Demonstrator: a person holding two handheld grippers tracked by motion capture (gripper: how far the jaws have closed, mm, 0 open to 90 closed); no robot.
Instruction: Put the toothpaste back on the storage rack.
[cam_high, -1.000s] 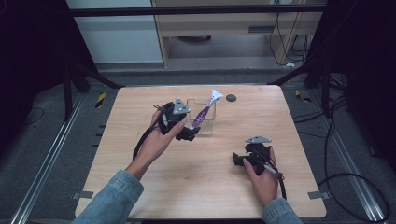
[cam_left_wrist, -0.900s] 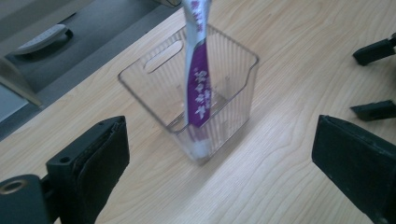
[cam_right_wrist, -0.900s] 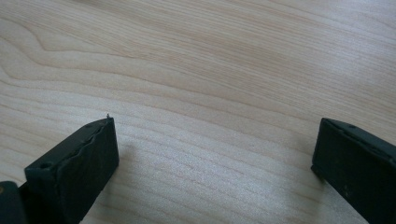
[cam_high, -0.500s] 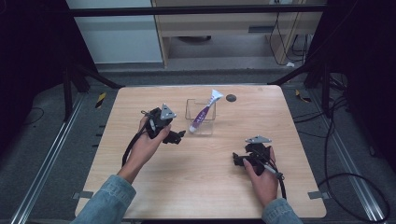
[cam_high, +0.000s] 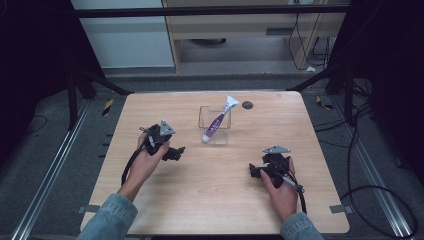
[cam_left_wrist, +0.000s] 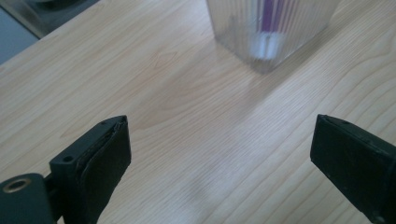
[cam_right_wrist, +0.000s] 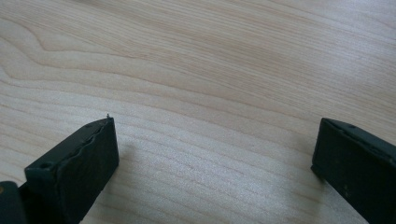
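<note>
A tube stands tilted in a container far-centre on the table, a small disc just right of it.

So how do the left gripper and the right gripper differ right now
The left gripper sits closer to the clear container holding the purple tube; the right gripper sits nearer the person. The left gripper view shows the container ahead, the right gripper view bare wood. Both are open and hold nothing.
</note>
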